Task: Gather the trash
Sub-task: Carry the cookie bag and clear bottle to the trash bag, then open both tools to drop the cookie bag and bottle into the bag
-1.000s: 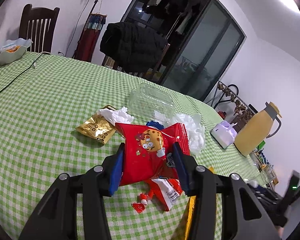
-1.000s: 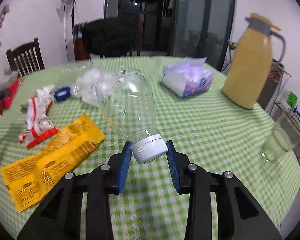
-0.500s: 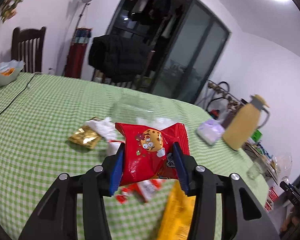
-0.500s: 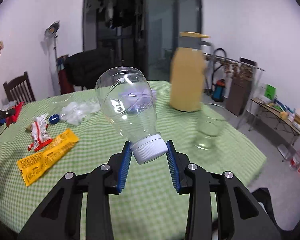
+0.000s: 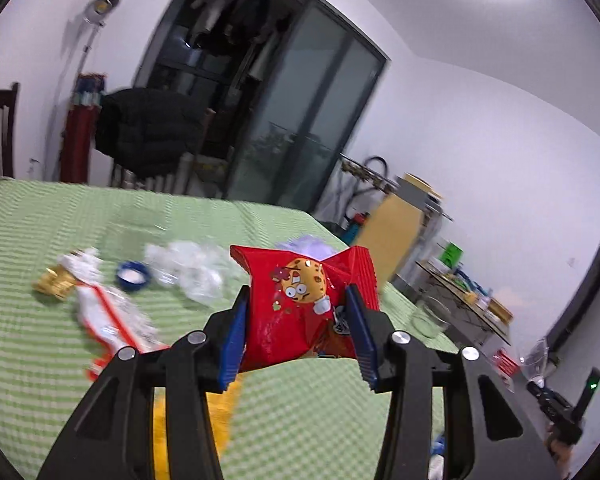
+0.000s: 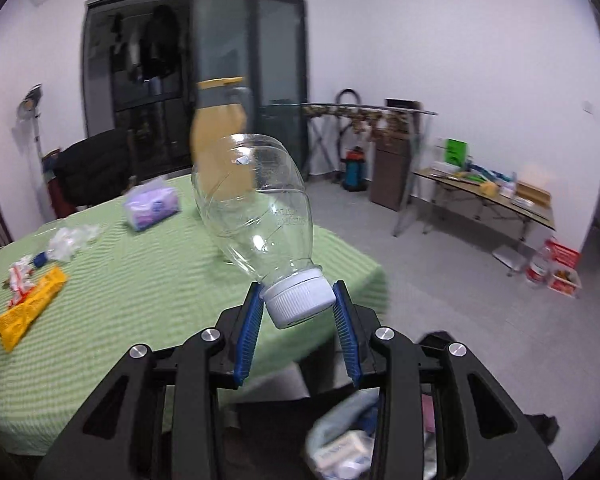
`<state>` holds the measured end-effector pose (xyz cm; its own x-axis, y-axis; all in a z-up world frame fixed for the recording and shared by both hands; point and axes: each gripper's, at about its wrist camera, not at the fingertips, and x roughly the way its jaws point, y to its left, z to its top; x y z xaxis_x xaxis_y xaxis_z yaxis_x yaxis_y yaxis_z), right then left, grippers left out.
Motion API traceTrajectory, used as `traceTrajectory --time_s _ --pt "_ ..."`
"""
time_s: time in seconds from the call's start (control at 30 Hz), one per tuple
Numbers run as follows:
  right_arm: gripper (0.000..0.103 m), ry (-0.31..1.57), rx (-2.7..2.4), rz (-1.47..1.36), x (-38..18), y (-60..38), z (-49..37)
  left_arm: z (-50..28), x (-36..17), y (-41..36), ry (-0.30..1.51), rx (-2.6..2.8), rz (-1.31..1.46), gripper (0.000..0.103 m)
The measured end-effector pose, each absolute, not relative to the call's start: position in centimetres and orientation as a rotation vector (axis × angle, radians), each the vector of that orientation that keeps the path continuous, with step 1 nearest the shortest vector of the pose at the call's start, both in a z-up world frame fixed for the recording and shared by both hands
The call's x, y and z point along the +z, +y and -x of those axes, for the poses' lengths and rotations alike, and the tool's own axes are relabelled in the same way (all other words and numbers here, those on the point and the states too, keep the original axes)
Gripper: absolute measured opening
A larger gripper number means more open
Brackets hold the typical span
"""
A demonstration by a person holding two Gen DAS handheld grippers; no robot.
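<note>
Right gripper [image 6: 296, 312] clamps a clear plastic bottle [image 6: 256, 208] by its white cap [image 6: 298, 298], off the table's near edge; the cantilevered body could twist free. Left gripper [image 5: 296, 328] pinches a red cookie wrapper [image 5: 300, 304] above the table; slick film may slip.

Both claws [image 5: 296, 332] [image 6: 298, 320] clamped, loaded.

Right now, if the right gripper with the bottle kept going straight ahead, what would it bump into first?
Probably the green table's far edge or the yellow jug behind the bottle; depth is unclear.
</note>
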<state>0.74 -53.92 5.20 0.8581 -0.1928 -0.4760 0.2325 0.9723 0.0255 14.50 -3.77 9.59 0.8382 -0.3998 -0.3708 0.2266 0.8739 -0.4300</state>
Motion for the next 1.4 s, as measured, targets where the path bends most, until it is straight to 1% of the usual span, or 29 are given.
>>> traceTrajectory --time_s 0.37,0.57,0.73,0.97,1.1,1.2,1.33,1.4 --pt "0.036 0.576 -0.412 -0.140 1.2 -62.3 4.5 -13.8 8.5 -14.9 0.552 -0.546 0.339 0.044" --pt "0.036 0.628 -0.471 -0.224 -2.1 -66.2 6.9 -11.6 7.3 -24.2 0.616 -0.715 0.279 0.044" --pt "0.036 0.681 -0.497 -0.260 -4.7 -68.5 8.1 -9.8 5.0 -32.9 0.699 -0.864 0.191 0.044" --pt "0.036 0.744 -0.514 -0.312 -8.1 -70.6 9.4 -6.3 -1.7 -44.0 0.892 -1.048 0.069 0.044" --pt "0.036 0.801 -0.505 -0.341 -10.4 -70.7 9.5 -3.9 -7.4 -49.8 1.057 -1.115 -0.005 0.044" --pt "0.036 0.845 -0.508 -0.353 -12.1 -70.9 9.6 -2.7 -10.4 -52.4 1.133 -1.147 -0.043 0.044" --pt "0.036 0.860 -0.518 -0.397 -13.3 -71.7 10.2 -1.7 -15.0 -54.4 1.221 -1.147 -0.063 0.045" --pt "0.036 0.857 -0.522 -0.405 -13.3 -71.9 10.3 -1.9 -17.7 -54.9 1.303 -1.147 -0.043 0.045"
